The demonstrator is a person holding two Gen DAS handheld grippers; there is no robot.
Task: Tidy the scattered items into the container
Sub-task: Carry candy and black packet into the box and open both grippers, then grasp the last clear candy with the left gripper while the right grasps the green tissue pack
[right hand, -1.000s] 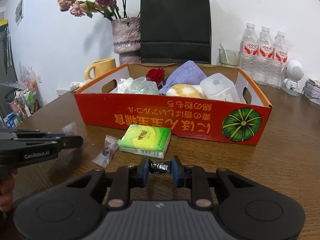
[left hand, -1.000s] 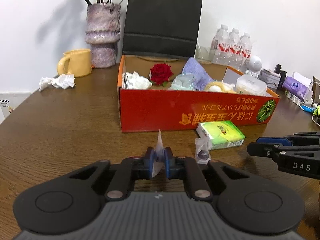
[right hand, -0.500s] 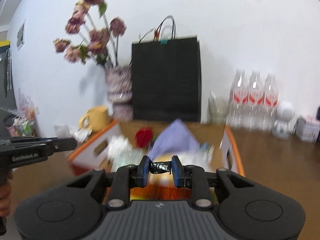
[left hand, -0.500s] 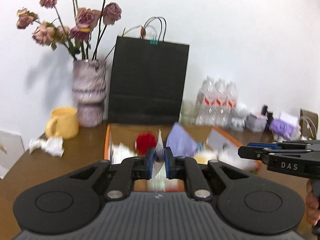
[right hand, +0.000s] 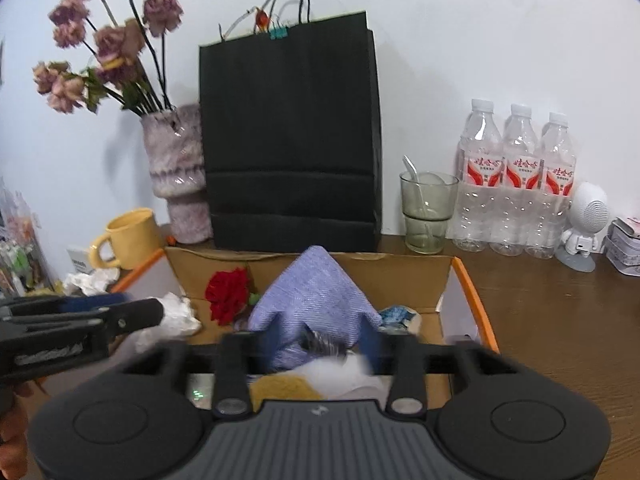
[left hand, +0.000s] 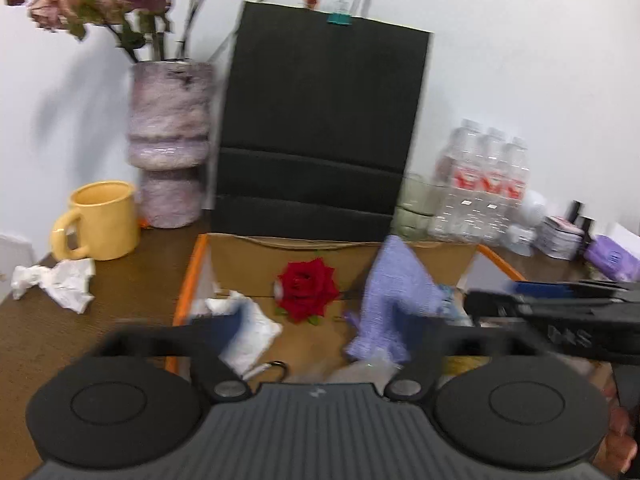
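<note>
Both grippers hover over the orange cardboard box [left hand: 188,280] [right hand: 472,292]. My left gripper [left hand: 320,330] is open, fingers wide apart, nothing between them. My right gripper [right hand: 320,344] is open too; a blurred dark candy wrapper [right hand: 324,346] shows just below its fingers, over the box contents. Inside the box lie a red rose [left hand: 306,290] [right hand: 226,294], a purple cloth [left hand: 394,292] [right hand: 316,292], crumpled white paper [left hand: 248,330] [right hand: 176,316] and a yellow item [right hand: 286,388]. The right gripper's side shows in the left wrist view [left hand: 560,320], the left's in the right wrist view [right hand: 80,320].
Behind the box stand a black paper bag [right hand: 290,140], a vase of dried roses [left hand: 168,144], a yellow mug [left hand: 100,220], a glass with a spoon [right hand: 428,212] and three water bottles [right hand: 520,180]. Crumpled paper [left hand: 56,284] lies on the wooden table at left.
Both grippers rose from the table and moved over the box. Both opened; the clear wrapper left the left gripper and the candy left the right gripper.
</note>
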